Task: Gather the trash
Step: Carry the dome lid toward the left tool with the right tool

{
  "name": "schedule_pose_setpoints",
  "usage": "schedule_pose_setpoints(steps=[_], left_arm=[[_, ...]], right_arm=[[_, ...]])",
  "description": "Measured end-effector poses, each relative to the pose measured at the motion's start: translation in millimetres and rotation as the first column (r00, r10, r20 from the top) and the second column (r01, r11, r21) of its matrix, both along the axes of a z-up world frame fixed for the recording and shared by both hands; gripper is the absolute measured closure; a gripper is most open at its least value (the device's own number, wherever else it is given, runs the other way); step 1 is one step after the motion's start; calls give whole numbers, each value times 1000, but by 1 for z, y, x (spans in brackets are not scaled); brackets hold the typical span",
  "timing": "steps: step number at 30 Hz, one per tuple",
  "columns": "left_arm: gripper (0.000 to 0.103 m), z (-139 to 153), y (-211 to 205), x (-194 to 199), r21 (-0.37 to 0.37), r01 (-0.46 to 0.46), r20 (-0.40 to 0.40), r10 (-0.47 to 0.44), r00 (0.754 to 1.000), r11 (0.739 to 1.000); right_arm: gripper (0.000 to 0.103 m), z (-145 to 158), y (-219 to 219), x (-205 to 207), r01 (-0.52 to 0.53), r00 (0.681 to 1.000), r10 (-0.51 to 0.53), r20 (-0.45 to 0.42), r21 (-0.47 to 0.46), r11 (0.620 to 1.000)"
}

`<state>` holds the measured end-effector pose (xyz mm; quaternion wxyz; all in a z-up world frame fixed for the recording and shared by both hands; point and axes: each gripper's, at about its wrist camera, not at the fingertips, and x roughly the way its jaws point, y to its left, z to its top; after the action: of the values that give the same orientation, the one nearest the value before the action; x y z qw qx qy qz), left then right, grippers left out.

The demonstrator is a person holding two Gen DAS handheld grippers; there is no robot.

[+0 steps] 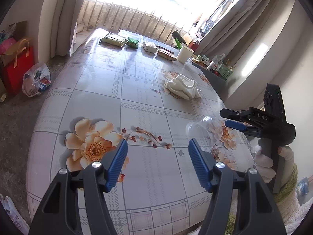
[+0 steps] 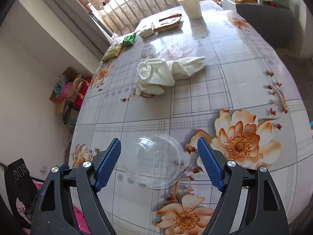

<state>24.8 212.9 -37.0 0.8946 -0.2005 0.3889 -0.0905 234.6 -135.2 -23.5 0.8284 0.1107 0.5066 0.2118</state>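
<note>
A clear plastic cup (image 2: 154, 160) lies on its side on the floral tablecloth, between the open blue fingers of my right gripper (image 2: 159, 160), which do not touch it. In the left wrist view the same cup (image 1: 203, 131) lies at the right, with the right gripper (image 1: 227, 118) around its base end. My left gripper (image 1: 157, 160) is open and empty above the table's near edge. A crumpled white cloth (image 2: 164, 72) lies mid-table, also in the left wrist view (image 1: 183, 87).
A white paper cup (image 2: 190, 5) stands at the far end, with snack packets (image 2: 129, 39), a small box (image 2: 146, 31) and a flat wrapper (image 2: 168, 22) along that edge. A plastic bag (image 1: 36, 79) and red bag (image 1: 18, 66) sit on the floor left.
</note>
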Motion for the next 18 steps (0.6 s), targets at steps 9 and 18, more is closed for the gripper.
schedule_pose_setpoints(steps=[9, 18], left_arm=[[40, -11, -16, 15, 16, 59, -25, -58, 998, 998], [40, -16, -18, 22, 17, 53, -39, -52, 998, 998]], right_arm=[[20, 20, 10, -51, -72, 971, 90, 222, -86, 994], [20, -3, 47, -49, -82, 953, 160, 259, -287, 954]])
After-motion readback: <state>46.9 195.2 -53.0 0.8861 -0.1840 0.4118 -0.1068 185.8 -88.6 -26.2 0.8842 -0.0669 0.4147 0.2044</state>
